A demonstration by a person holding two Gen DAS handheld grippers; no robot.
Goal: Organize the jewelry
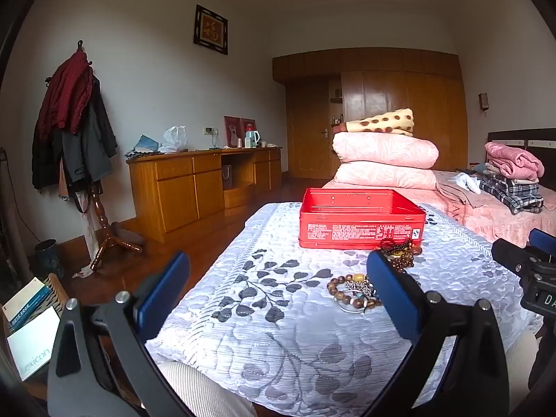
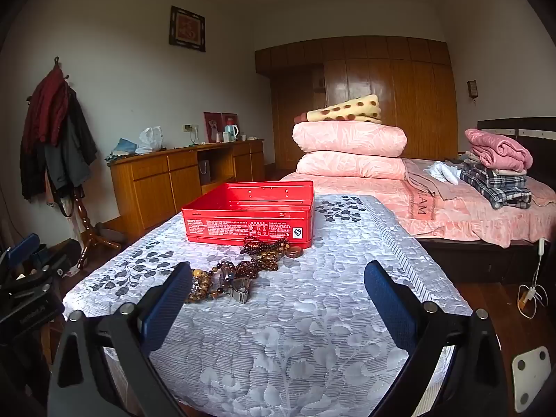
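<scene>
Beside the red tin (image 2: 248,213), tangled beads (image 2: 243,267), perhaps touching it.

"Lexicon" on white booklet (image 1: 33,347), left of red tin (image 1: 361,220); tin's white print too small; "S" mark (image 2: 297,232) on tin front.

red tin (image 2: 248,220), brown beads (image 2: 264,255), grey-leaf quilt (image 2: 312,312)

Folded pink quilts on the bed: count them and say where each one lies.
2. The lower quilt lies on the bed's near end; the upper quilt is stacked on it, under a spotted blanket. More may be hidden behind the stack.
</scene>
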